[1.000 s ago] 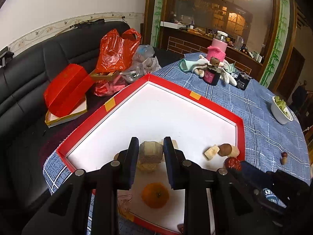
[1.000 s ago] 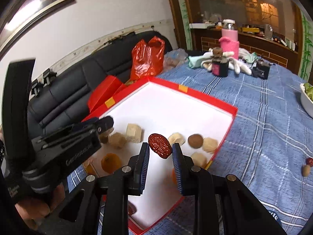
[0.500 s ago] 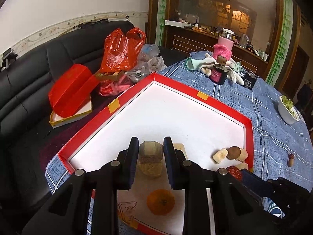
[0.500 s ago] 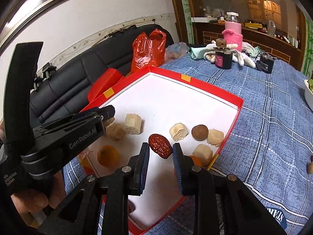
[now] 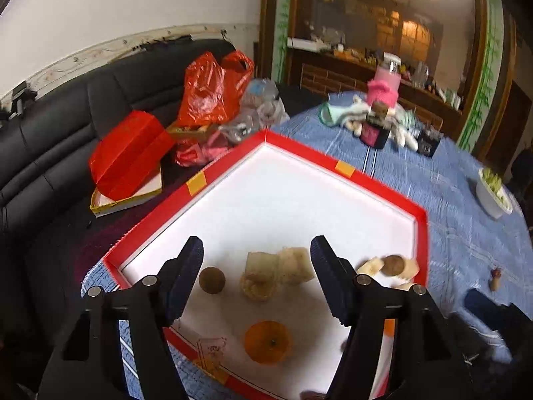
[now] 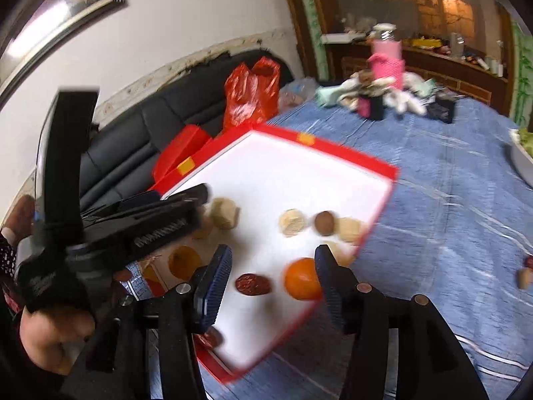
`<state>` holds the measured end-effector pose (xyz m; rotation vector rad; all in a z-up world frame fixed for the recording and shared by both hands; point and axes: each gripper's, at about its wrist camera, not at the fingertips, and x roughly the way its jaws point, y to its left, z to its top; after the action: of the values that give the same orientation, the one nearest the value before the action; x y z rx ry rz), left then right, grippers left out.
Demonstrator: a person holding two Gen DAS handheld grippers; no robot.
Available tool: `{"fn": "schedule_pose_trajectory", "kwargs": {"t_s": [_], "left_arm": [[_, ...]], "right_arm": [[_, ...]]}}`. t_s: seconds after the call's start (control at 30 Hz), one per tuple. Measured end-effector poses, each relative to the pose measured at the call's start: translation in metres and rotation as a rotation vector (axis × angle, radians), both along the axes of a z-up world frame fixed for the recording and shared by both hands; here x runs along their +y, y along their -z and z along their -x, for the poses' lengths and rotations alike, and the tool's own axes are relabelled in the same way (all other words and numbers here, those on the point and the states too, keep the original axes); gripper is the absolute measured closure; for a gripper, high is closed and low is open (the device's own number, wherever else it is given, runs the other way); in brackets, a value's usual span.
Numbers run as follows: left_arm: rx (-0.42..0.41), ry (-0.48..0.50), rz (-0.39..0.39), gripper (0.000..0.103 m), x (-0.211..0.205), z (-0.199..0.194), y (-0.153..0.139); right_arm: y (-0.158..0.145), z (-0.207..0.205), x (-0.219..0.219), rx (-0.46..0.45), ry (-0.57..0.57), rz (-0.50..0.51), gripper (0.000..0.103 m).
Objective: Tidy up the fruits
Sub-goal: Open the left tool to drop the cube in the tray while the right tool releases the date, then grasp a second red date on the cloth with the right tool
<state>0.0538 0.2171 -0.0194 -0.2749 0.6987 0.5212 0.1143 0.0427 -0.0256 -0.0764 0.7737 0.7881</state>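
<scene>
dim room, bright ceiling lamp | motion blur, perhaps worst right view | fisheye-bent, dark corners

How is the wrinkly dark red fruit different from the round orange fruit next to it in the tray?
The wrinkly dark red fruit is oval, dull and lies lengthwise; the round orange fruit is ball-shaped and brighter. The red fruit looks smaller than the orange one. The red one sits further from the red rim of the white tray; the orange one lies nearer its edge. Both rest loose on the tray floor, neither gripped.
</scene>
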Motion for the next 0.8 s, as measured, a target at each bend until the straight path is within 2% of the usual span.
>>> {"fn": "schedule_pose_trajectory", "kwargs": {"t_s": [0.1,0.2,0.37,0.43,0.57,0.63,0.73,0.8], "left_arm": [[-0.065,0.012,0.004,0.036,-0.016,0.009,-0.010],[-0.095,0.072,0.014,0.035,-0.041,0.012,-0.016],[-0.113,0.295,0.027,0.031,-0.111,0.009,-0.016],[-0.091,0.369,0.030,0.032,-0.133,0.007,-0.011],[-0.049,0.439,0.031,0.032,-0.154,0.003,-0.001],[-0.039,0.445,0.031,0.032,-0.157,0.004,0.001],[-0.028,0.435,0.035,0.032,-0.153,0.002,0.001],[-0.028,0.422,0.038,0.032,-0.149,0.002,0.002]], "right_arm": [[-0.011,-0.009,-0.057,-0.027,0.100,-0.033,0.050],[-0.012,-0.025,-0.114,-0.035,0.230,-0.023,0.039],[0.008,-0.068,-0.199,0.036,0.464,0.031,0.037],[0.017,-0.082,-0.214,0.063,0.511,0.055,0.037],[0.026,-0.099,-0.210,0.081,0.507,0.093,0.038],[0.030,-0.111,-0.203,0.086,0.521,0.109,0.040],[0.040,-0.127,-0.198,0.135,0.550,0.123,0.053],[0.044,-0.135,-0.196,0.166,0.564,0.116,0.053]]}}
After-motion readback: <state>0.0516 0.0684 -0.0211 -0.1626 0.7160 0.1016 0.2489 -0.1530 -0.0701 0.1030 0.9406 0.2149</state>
